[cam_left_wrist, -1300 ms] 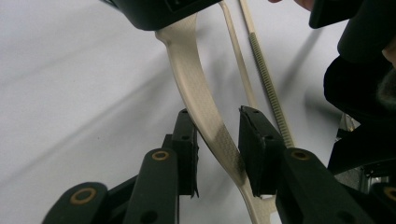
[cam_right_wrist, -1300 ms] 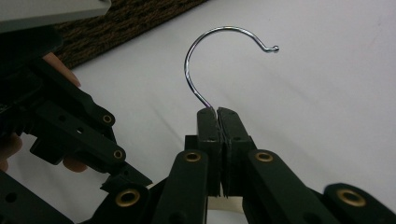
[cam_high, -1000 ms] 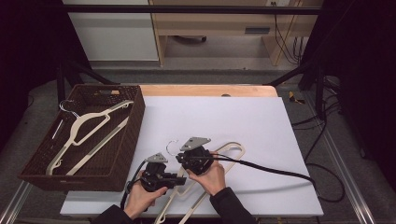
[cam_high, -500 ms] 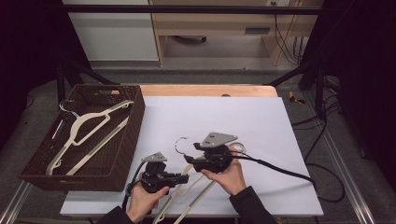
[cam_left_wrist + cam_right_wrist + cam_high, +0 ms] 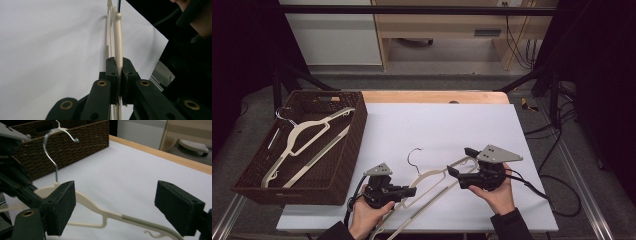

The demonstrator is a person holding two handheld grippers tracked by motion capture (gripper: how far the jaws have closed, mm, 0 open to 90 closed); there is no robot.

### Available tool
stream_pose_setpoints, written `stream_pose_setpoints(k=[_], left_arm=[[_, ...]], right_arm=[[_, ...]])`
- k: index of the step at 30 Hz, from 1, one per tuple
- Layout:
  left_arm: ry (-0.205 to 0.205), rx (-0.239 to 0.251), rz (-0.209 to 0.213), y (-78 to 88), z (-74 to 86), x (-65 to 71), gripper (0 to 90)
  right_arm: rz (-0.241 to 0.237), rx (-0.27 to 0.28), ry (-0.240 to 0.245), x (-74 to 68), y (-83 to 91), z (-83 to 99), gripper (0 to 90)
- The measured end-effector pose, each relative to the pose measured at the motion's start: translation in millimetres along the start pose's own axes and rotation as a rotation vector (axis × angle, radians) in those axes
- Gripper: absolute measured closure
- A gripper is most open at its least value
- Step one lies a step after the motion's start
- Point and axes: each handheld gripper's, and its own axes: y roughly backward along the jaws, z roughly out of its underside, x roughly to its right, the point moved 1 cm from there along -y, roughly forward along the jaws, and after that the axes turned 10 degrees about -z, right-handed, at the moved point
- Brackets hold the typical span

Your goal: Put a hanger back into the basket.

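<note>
the cream plastic coat hanger with a wire hook (image 5: 432, 182), lying on the white table (image 5: 452, 125), is clamped at one arm by the left gripper (image 5: 409, 190) while the right gripper (image 5: 458, 162) has just been opened, nothing pinched, so the lift toward the dark wicker basket (image 5: 349, 165) is best kept level.

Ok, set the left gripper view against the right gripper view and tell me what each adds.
Left gripper view: the left tongs shut on the cream hanger's arm, seen edge-on, beside a person's dark sleeve.
Right gripper view: the right tongs open, with the hanger's metal hook, the brown wicker basket and the wooden table edge.
Both: the hanger and the white tabletop.
</note>
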Motion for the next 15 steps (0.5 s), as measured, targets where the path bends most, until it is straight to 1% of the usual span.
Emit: stream_pose_setpoints(k=[2,3,4,7,11,12,15], left_arm=[[-0.011,0.006,0.003,3.4,-0.8,1.7,86.0],[-0.024,0.009,-0.002,5.1,-1.6,1.7,86.0],[-0.029,0.015,-0.002,8.0,-3.1,2.4,86.0],[-0.060,0.035,-0.010,15.2,-6.6,3.7,86.1],[-0.110,0.069,-0.027,27.1,-13.3,7.5,86.1],[-0.132,0.072,-0.035,30.7,-15.5,8.9,86.1],[-0.175,0.081,-0.039,38.6,-21.4,11.8,86.1]], right_arm=[[0.009,-0.002,0.006,4.2,4.8,5.8,14.7],[0.022,-0.006,0.001,7.4,7.8,8.9,14.3],[0.029,-0.008,-0.003,9.4,9.7,10.1,13.5],[0.045,0.013,-0.016,15.8,18.1,11.6,12.8],[0.074,0.047,-0.016,21.5,29.3,11.2,12.1],[0.080,0.051,-0.015,23.0,32.0,11.6,11.3],[0.109,0.070,-0.005,26.7,38.1,11.9,9.1]])
